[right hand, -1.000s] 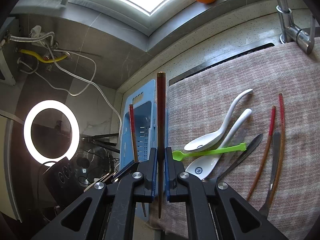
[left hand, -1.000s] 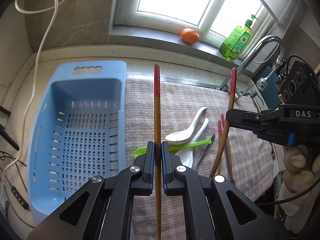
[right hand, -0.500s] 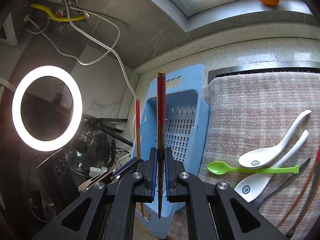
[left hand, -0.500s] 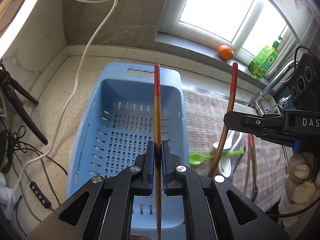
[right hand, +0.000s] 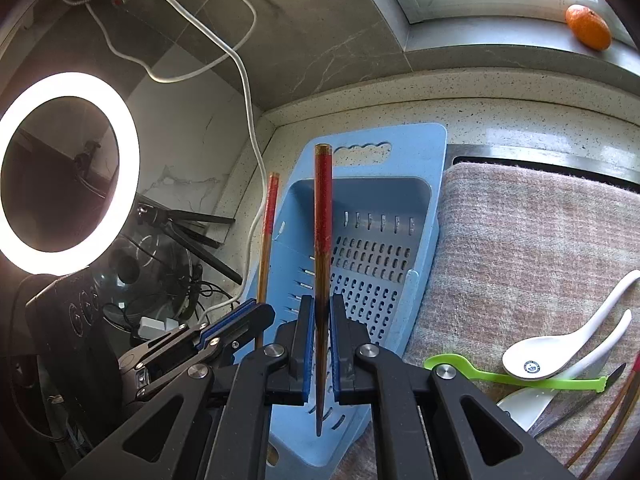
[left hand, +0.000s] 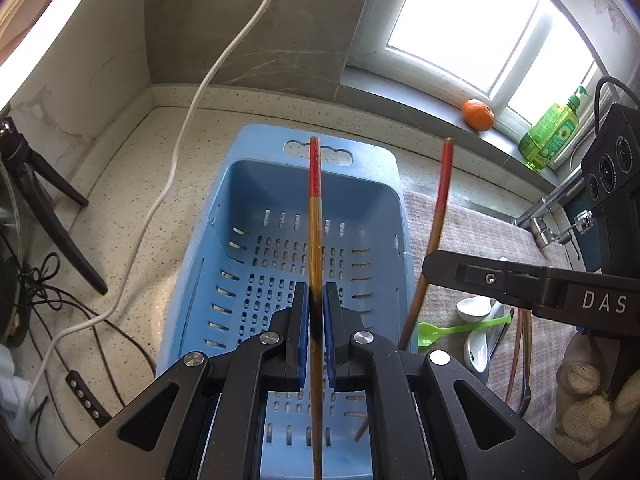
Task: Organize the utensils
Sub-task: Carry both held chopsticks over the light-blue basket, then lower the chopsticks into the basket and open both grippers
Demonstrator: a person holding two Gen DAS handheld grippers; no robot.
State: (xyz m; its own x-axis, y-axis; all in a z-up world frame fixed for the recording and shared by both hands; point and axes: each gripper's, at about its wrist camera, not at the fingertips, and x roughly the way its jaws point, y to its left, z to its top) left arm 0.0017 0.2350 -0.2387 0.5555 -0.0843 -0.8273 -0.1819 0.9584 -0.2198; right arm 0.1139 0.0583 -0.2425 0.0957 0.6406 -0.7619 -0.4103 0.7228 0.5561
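Left tool (left hand: 316, 312), right tool (right hand: 319, 336) each clenching chopstick above blue basket (left hand: 240, 264), lower centre; basket bare, spoons (right hand: 560, 344) unsorted, lower right.

The left gripper (left hand: 316, 312) has its jaws closed on a red-tipped chopstick (left hand: 315, 240) above the blue basket (left hand: 248, 264). To the right, the right gripper (left hand: 430, 268) holds a second chopstick (left hand: 438, 208) whose lower end dips inside the basket. Farther right, spoons (left hand: 476, 344) lie on the striped cloth (left hand: 480, 232).
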